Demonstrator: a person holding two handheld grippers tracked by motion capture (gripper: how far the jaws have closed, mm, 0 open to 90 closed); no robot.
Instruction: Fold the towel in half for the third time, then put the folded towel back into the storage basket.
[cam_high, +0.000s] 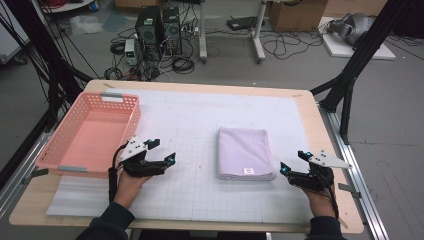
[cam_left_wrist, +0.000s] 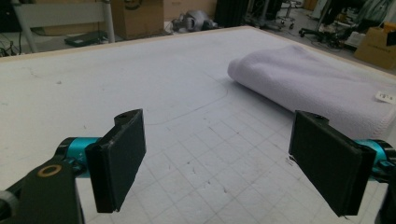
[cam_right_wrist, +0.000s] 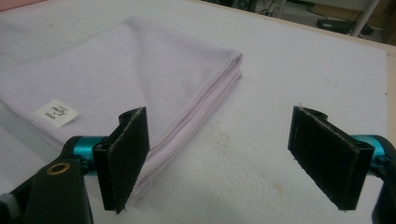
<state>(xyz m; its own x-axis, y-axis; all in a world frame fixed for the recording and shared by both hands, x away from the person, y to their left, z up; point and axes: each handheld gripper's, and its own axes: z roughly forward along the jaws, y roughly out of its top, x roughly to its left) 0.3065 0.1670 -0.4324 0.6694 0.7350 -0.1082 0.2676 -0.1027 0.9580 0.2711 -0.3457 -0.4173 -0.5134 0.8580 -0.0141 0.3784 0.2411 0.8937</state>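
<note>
Claws: two, left claw (cam_high: 164, 151) wide, right claw (cam_high: 292, 162) wide | towel (cam_high: 244, 151): one, folded | basket (cam_high: 85, 150): one

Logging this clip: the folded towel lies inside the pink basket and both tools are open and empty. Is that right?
Not quite. The high view shows the towel lying on the white mat, apart from the basket. The left tool and right tool are open and empty.

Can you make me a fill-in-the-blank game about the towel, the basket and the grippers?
1. The folded towel is pale ____.
2. The pink basket has ____ inside it.
3. The jaws of the left hand-held gripper are ____.
4. The towel lies nearer to the ____ hand-held gripper.

Missing words: purple; nothing; open; right
</note>
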